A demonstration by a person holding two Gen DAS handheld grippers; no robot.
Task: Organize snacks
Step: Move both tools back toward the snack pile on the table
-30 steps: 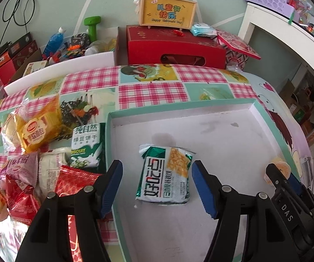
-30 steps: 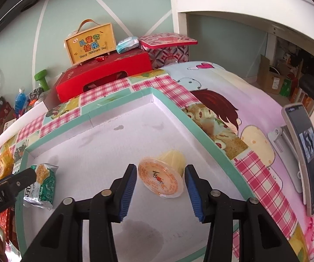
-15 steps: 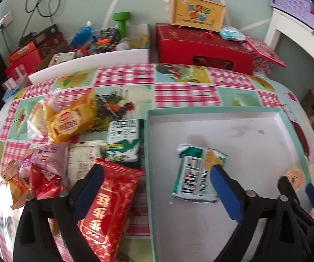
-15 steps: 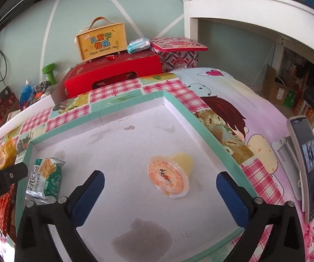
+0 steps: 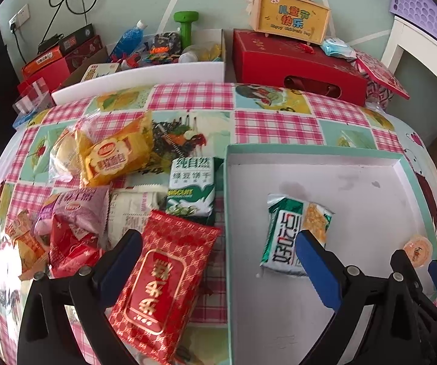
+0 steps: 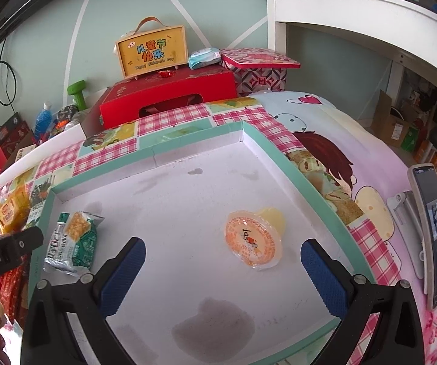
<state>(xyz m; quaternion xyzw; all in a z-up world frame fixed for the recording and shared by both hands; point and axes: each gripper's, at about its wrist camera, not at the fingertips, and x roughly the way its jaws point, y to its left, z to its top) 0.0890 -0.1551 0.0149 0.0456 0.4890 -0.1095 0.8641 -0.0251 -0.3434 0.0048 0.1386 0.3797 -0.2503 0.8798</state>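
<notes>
Two snacks are lying in the tray (image 6: 306,182): one green cracker packet (image 5: 294,234) and one jelly cup (image 6: 253,240). My right gripper (image 6: 223,270) is hanging wide apart just short of the cup. My left gripper (image 5: 218,261) is gaping empty over the red packet (image 5: 163,283), with the snack pile (image 5: 96,188) beside it on the worktop (image 5: 279,124).

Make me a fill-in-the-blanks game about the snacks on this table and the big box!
1. The white tray holds ____ snacks: a green cracker packet and a jelly cup.
2. The jelly cup has an ____ lid.
3. The left gripper is open above a big ____ packet lying outside the tray.
4. The right gripper holds ____; its jaws stand wide open.

Missing words: two; orange; red; nothing
</notes>
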